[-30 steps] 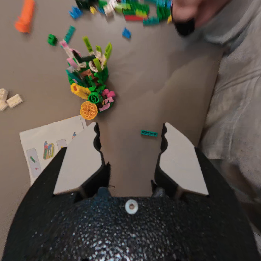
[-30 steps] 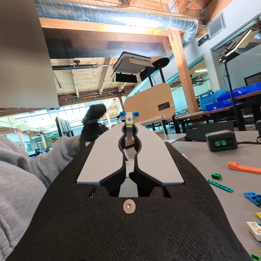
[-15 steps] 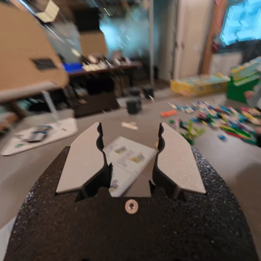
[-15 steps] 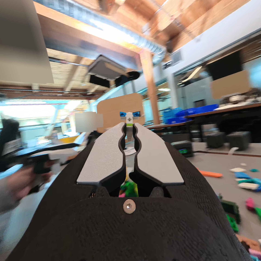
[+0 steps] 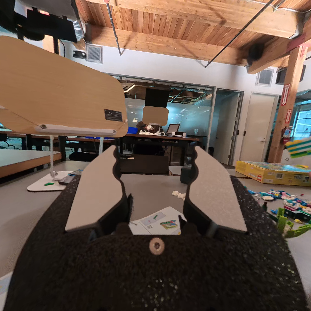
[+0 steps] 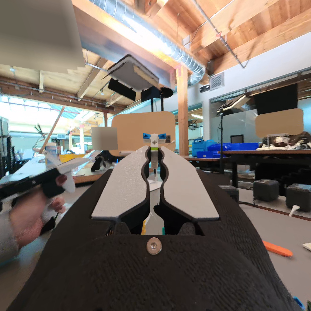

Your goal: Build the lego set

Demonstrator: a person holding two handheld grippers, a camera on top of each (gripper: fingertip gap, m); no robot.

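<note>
White-and-blue brick piece (image 6: 154, 148) sitting pinched in right gripper (image 6: 154, 151), above grey table (image 6: 269, 235). Thin hold near fingertips; piece could be twisting or slipping out. Left gripper (image 5: 155, 161) hanging wide, empty, above instruction sheet (image 5: 156, 222).

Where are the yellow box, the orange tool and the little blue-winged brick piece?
yellow box (image 5: 276, 176): left wrist view, its front side.
orange tool (image 6: 277, 251): right wrist view, mid-length.
blue-winged brick piece (image 6: 154, 142): right wrist view, its white centre above the closed fingers.
</note>
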